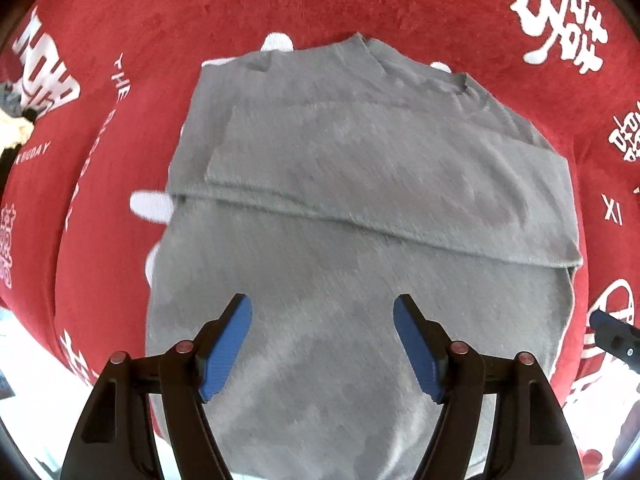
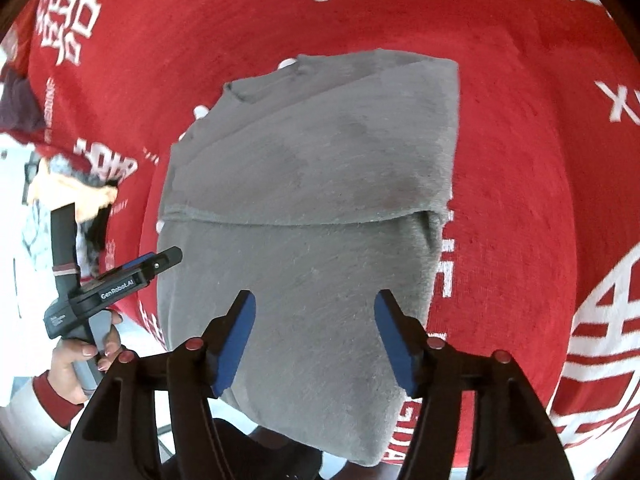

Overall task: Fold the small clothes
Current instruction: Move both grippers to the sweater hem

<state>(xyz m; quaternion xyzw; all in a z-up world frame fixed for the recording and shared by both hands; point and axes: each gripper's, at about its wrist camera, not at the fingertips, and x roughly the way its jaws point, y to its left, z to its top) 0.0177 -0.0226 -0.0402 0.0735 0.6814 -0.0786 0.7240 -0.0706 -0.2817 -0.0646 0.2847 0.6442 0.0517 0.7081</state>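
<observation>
A grey shirt (image 1: 360,184) lies flat on a red cloth with white print (image 1: 160,20), its sides folded inward and its collar at the far end. My left gripper (image 1: 322,320) is open and empty, hovering over the shirt's near part. My right gripper (image 2: 314,316) is open and empty too, above the same grey shirt (image 2: 312,184), whose near end hangs over the table's front edge. The left gripper (image 2: 160,260) shows in the right wrist view at the shirt's left edge, held by a hand. The right gripper's tip (image 1: 604,322) shows at the right edge of the left wrist view.
The red cloth (image 2: 520,160) covers the table all around the shirt. A pile of other clothes (image 2: 80,192) lies at the far left of the right wrist view, and shows at the left edge of the left wrist view (image 1: 12,128).
</observation>
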